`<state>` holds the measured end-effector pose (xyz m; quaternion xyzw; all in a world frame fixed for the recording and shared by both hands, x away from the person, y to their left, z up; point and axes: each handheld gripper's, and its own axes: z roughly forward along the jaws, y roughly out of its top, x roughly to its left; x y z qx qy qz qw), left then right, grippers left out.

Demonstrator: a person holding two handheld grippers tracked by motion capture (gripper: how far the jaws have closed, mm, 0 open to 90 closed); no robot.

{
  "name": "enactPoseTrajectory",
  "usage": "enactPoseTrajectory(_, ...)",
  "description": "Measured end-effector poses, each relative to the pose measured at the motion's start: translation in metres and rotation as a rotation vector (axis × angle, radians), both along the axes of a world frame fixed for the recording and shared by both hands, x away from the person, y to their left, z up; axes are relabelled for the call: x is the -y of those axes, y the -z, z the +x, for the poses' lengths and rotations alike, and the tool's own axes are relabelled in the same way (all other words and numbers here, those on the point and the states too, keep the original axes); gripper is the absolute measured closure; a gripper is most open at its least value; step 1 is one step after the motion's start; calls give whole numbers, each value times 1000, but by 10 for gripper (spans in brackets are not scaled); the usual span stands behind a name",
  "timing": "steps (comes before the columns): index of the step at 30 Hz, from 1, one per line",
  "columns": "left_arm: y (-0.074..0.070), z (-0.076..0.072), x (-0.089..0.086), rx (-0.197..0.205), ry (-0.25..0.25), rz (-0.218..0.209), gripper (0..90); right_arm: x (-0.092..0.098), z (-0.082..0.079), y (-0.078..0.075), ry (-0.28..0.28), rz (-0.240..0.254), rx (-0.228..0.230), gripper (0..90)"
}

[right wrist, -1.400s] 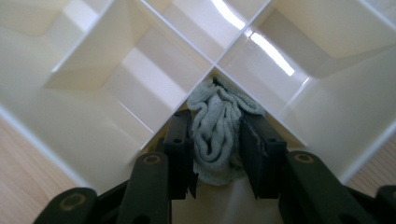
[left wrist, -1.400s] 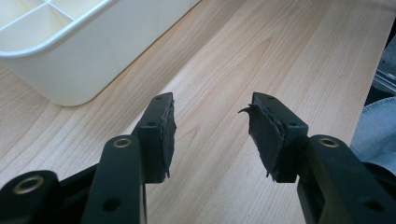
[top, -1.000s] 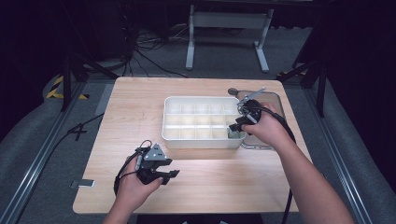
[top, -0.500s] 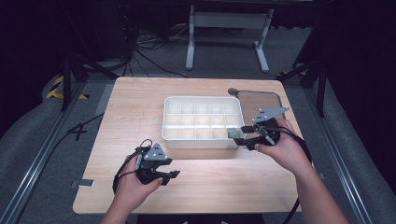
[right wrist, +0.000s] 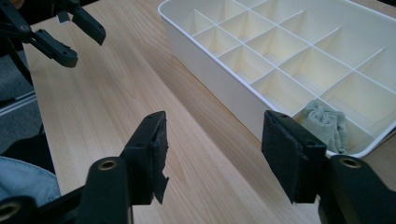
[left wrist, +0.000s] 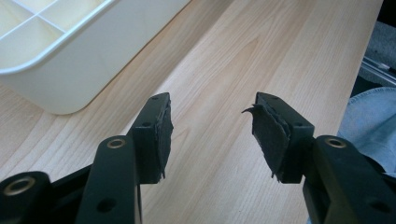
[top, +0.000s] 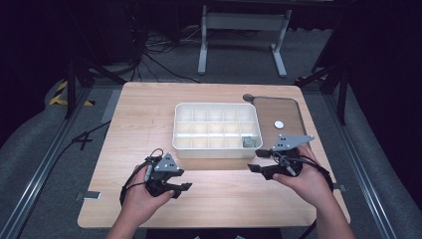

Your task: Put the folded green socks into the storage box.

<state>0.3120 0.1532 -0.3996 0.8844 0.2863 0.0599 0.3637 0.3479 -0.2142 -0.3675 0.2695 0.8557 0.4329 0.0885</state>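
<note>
A white compartment box (top: 216, 130) stands mid-table. A small grey-green cloth lump (top: 248, 142) (right wrist: 327, 125) lies in its near right corner cell. My right gripper (top: 255, 161) (right wrist: 212, 149) hovers over bare wood just in front of that corner. It is open, its jaws have just been opening, and nothing sits between them. My left gripper (top: 180, 190) (left wrist: 210, 126) rests low near the table's front left, a little before the box's near left corner. It is open too, has widened slightly, and holds nothing. It also appears far off in the right gripper view as the left gripper (right wrist: 70, 32).
A brown tray (top: 268, 109) lies right of the box with a small white disc (top: 279, 124) on it and a dark round thing (top: 248, 97) at its far left corner. Bare wood stretches between the two grippers. The table's front edge is close behind both hands.
My right gripper has drawn back from the box's near right cell toward the table's front and opened wider. The cloth lump now lies uncovered in that cell. The left hand has stayed put.
</note>
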Motion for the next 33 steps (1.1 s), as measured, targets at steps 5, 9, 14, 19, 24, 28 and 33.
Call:
enactPoseTrajectory(5, 0, 2, -3, 2, -19, -19, 459, -1, -7, 13, -7, 10, -17, 347)
enactPoseTrajectory(9, 1, 2, -3, -2, -14, -4, 443, -1, -9, 29, 3, 16, -47, 334)
enactPoseTrajectory(14, 4, 2, -1, -16, 7, -6, 418, 1, -11, 46, -24, -32, -60, 330)
enactPoseTrajectory(19, 11, 5, -1, -35, 8, 11, 408, -1, -12, 65, -45, -41, -75, 333)
enactPoseTrajectory(24, 20, 9, -4, -43, 12, 53, 398, -3, -12, 86, -43, -87, -77, 364)
enactPoseTrajectory(28, 25, 11, -5, -48, 11, 55, 391, -5, -17, 95, -56, -88, -70, 366)
enactPoseTrajectory(33, 32, 11, -3, -59, 51, 86, 363, -10, -24, 102, -85, -93, -51, 369)
